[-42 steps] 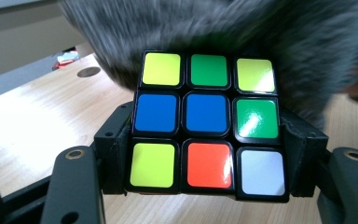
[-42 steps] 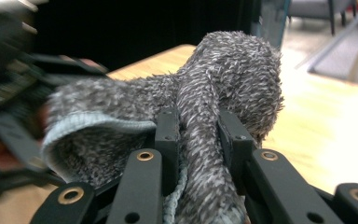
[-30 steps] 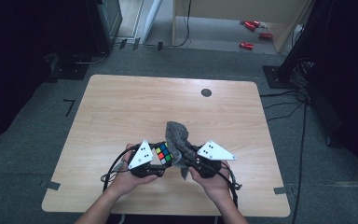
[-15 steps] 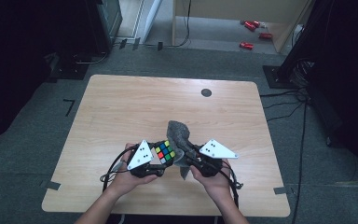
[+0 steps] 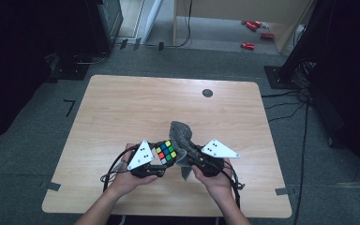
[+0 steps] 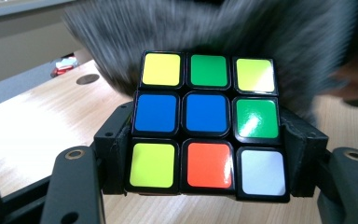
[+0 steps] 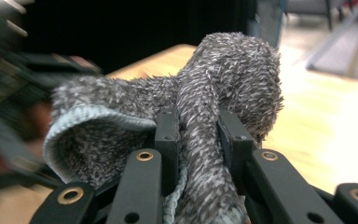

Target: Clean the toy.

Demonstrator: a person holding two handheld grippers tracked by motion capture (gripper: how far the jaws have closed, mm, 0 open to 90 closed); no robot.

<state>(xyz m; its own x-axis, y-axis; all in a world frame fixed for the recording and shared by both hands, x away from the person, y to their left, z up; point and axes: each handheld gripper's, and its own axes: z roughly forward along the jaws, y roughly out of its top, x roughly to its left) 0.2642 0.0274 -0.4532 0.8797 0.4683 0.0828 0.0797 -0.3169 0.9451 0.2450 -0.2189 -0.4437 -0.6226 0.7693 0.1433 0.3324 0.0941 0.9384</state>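
High view: cube [image 5: 165,152] touching cloth [image 5: 182,134].

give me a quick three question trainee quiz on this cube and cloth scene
1. True or false: the left tool is shut on the puzzle cube.
2. What does the right tool grip? A) a sponge B) a grey cloth C) a cable
3. In the left gripper view, what colour is the centre sticker of the cube face towards the camera?

Key:
1. True; its jaws press the cube's two sides.
2. B, the grey cloth, pinched between the jaws.
3. Blue.
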